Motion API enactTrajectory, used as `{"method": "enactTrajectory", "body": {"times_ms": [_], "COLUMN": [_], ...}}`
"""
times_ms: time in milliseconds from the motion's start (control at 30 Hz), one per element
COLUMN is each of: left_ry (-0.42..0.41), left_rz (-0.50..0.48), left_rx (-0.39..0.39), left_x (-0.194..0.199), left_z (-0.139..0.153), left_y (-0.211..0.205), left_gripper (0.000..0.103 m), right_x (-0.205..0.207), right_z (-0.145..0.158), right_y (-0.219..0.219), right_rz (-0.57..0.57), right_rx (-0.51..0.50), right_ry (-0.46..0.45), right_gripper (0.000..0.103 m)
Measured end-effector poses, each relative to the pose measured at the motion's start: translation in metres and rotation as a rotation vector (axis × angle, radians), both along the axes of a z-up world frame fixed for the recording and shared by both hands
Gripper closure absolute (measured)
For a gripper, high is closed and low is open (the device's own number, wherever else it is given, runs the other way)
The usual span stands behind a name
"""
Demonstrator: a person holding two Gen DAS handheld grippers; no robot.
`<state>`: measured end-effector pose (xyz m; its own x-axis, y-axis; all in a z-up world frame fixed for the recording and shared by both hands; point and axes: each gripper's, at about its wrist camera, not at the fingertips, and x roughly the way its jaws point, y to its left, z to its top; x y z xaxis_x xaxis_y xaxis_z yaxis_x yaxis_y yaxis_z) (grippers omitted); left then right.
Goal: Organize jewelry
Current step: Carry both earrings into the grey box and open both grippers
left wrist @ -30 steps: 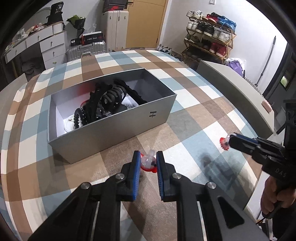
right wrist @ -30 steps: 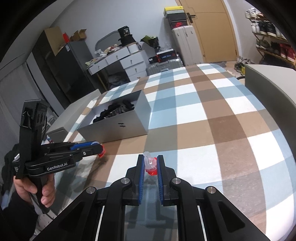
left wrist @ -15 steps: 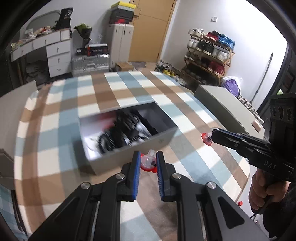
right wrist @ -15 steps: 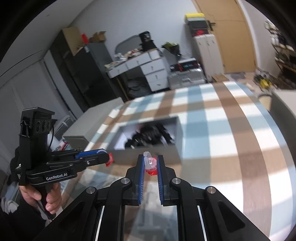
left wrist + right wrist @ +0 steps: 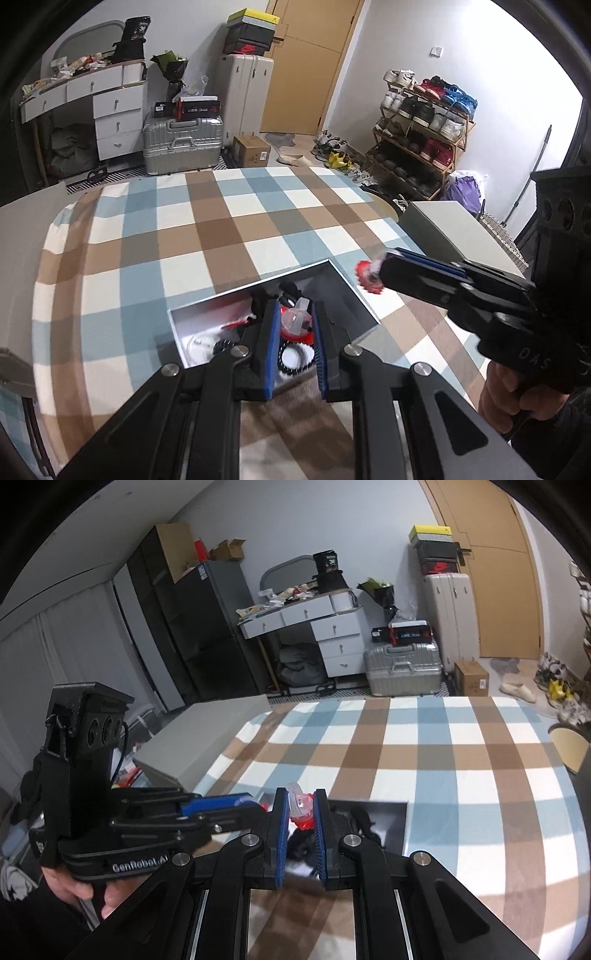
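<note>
My left gripper [image 5: 294,325] is shut on a small red and clear plastic jewelry piece [image 5: 295,322] and holds it above the open grey box [image 5: 354,291], which holds black bead strings and other pieces. My right gripper [image 5: 300,808] is shut on a similar red and clear piece [image 5: 301,806], also above the box [image 5: 404,825]. In the left wrist view the right gripper [image 5: 380,275] shows at the right, over the box's right wall. In the right wrist view the left gripper [image 5: 258,806] shows just left of mine.
The box stands on a table with a blue, brown and white checked cloth [image 5: 207,229]. Grey chair backs stand at the table's left [image 5: 199,734] and right [image 5: 447,232]. Suitcases, a desk with drawers and a shoe rack stand behind.
Both grippers have risen and moved forward from the table in front of the box to above it, each still holding its piece. The box now lies directly below them.
</note>
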<state>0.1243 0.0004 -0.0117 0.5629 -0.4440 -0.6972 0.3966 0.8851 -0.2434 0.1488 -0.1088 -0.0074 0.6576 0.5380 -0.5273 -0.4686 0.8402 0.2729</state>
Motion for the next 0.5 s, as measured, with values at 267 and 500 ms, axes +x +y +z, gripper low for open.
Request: {"method": "enactTrajectory", "body": {"times_ms": [267, 500], "left_ry": [0.059, 0.098], "left_rz": [-0.042, -0.065], "left_rx": [0.011, 0.046], "left_x": [0.015, 0.021], "left_z": [-0.025, -0.036], "left_y": [-0.014, -0.018], "left_gripper": [0.091, 0.091], "right_x": [0.036, 0.047], "right_z": [-0.048, -0.07], "right_y": [-0.006, -0.011], "right_rz": [-0.015, -0.029], "right_rx": [-0.028, -0.039], "right_ry": [0.119, 0.168], "right_gripper": [0.091, 0.091]}}
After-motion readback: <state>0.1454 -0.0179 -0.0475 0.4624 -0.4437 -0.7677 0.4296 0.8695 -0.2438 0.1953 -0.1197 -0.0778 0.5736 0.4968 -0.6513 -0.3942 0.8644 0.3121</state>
